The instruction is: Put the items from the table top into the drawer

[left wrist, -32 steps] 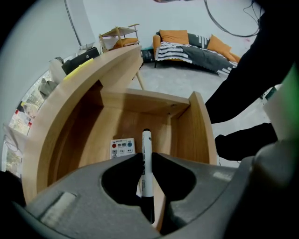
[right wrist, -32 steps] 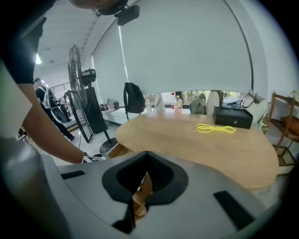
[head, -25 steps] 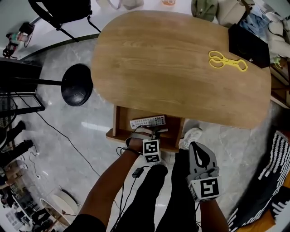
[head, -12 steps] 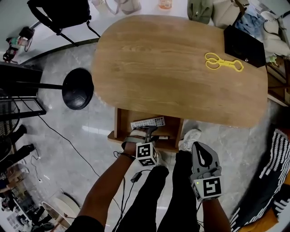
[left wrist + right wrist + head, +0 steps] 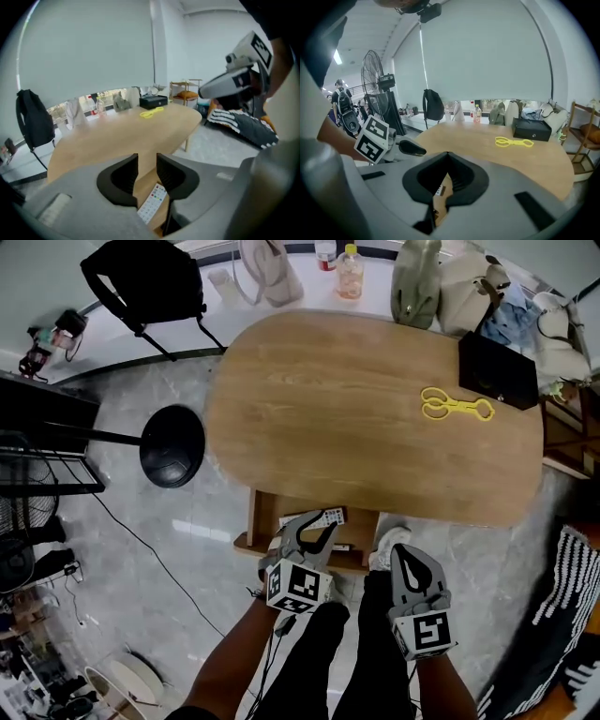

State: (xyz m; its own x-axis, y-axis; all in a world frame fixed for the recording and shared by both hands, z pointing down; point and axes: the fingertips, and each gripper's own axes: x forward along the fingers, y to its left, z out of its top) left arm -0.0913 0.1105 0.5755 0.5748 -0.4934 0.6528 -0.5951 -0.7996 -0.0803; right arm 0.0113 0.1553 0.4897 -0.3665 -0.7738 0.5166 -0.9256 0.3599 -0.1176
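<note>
— Head view first. Left gripper (image 5: pixel 312 529)?
— Jaws apart, just been closing, nothing between them. 1 white remote control (image 5: pixel 330 516) lies beneath, inside the open wooden drawer (image 5: pixel 258 521).
— Right gripper (image 5: pixel 405 554)?
— Jaws together, empty.
— Table top?
— 1 yellow plastic tongs (image 5: pixel 455 406) on the oval wooden table (image 5: pixel 356 446), near a black box (image 5: pixel 497 371).

my left claw (image 5: pixel 312 529) lifts up out of the drawer (image 5: pixel 257 518), well above the remote (image 5: pixel 152 204) now, wrist rolls, jaws spread wide then partly close again, nothing between them
</note>
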